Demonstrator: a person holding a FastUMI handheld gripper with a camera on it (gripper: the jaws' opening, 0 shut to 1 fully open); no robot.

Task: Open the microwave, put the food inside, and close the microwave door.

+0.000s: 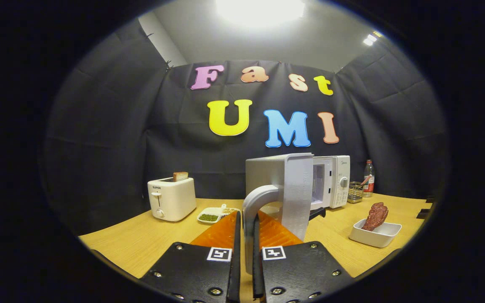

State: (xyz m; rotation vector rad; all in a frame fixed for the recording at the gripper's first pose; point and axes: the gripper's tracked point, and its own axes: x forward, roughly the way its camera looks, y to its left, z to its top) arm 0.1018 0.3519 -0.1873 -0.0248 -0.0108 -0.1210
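Our tool [246,229] clamps both fingers on the door handle [254,206] of the microwave [331,181], its door [286,189] swung wide over the worktop [141,240]. The food [376,216] (a reddish-brown piece in a white dish [375,236]) sits beyond the fingers to their right, near the microwave.

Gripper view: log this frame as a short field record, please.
gripper: shut on door handle
microwave door: swung open toward the camera
microwave: cavity exposed
food: in white dish, on table beside the microwave
toaster: bread in slot
stage: door open, food not yet loaded
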